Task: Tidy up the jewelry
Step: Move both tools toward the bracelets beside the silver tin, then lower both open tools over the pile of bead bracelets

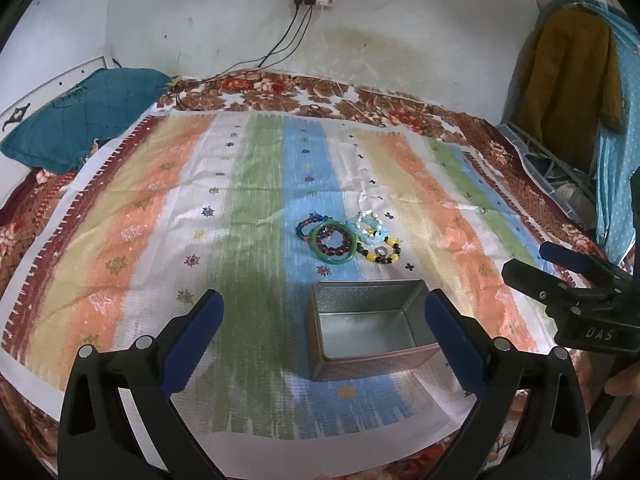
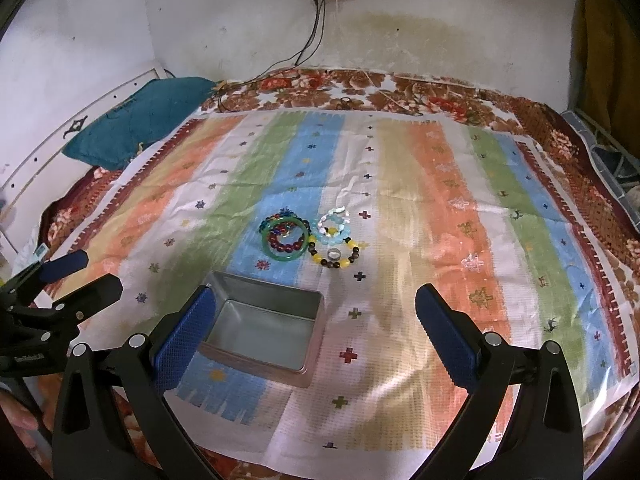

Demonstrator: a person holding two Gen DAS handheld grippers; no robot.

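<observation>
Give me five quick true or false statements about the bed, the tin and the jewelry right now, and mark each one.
1. The metal tin has nothing in it. True.
2. The green bangle lies inside the tin. False: it lies on the striped cloth beyond the tin, overlapping a dark red bead bracelet.
3. The left tool is open and holds nothing. True.
4. The right tool is shut on a bracelet. False: it is open and empty.
5. A small silver ring sits inside the loop of the yellow and brown bead bracelet. True.
</observation>
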